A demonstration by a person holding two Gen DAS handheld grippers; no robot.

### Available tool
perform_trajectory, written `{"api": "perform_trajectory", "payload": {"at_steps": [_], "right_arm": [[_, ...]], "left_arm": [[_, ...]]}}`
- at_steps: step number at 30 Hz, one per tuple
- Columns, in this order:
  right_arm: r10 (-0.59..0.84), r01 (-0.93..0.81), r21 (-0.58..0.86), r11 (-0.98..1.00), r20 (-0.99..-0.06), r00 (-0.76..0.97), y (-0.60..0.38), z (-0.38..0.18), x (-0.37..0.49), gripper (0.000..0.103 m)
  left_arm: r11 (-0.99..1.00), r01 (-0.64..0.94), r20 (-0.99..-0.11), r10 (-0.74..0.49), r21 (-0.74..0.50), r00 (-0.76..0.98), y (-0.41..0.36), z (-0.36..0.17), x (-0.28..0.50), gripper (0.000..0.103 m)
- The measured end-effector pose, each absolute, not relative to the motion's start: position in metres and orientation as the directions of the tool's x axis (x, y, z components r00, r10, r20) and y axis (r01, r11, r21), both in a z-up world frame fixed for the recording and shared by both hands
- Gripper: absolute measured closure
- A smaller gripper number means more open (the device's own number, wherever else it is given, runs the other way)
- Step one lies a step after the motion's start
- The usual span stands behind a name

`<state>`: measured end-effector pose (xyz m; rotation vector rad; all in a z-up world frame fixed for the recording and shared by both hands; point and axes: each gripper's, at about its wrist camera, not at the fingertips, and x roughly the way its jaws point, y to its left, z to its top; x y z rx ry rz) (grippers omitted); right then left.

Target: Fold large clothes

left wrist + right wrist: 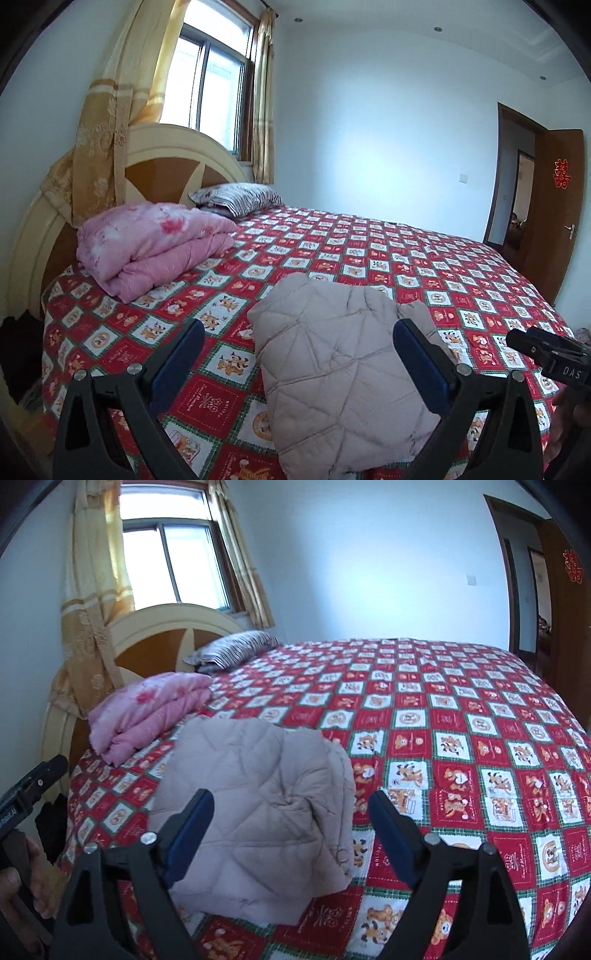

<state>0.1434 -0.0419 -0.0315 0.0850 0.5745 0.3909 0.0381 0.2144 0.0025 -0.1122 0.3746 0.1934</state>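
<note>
Now both tools are hovering above the near edge of the bed, and neither is gripping anything. The left tool is holding its blue-padded fingers wide apart, framing the quilted jacket from above; the right tool is doing the same, jaws spread wide with nothing between them. That pale pinkish-beige jacket is lying folded into a compact bundle on the red checked bedspread, close to the near side, with a metal snap showing at its right edge in the right wrist view. Farther off to the left, a folded pink quilt is sitting near the headboard, well apart from the jacket, and a striped pillow is resting just beyond it. Each camera is catching the other tool at the frame's edge, held in a hand. At far right, a brown door is standing open.
</note>
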Motion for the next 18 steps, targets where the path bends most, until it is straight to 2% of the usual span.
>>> {"api": "perform_trajectory", "payload": {"at_steps": [6,18], "right_arm": [[0.399,-0.363,0.171,0.916,-0.493,0.773,-0.035,-0.024,0.130,0.015],[0.413,-0.385,0.165,0.908,-0.500,0.761,-0.030,-0.029,0.124,0.015]], "left_arm": [[0.973,-0.215,-0.358,0.172,-0.084,0.918,0.219,0.009,0.024,0.001],[0.974,-0.218,-0.379,0.176,-0.070,0.908,0.217,0.001,0.029,0.001]]}}
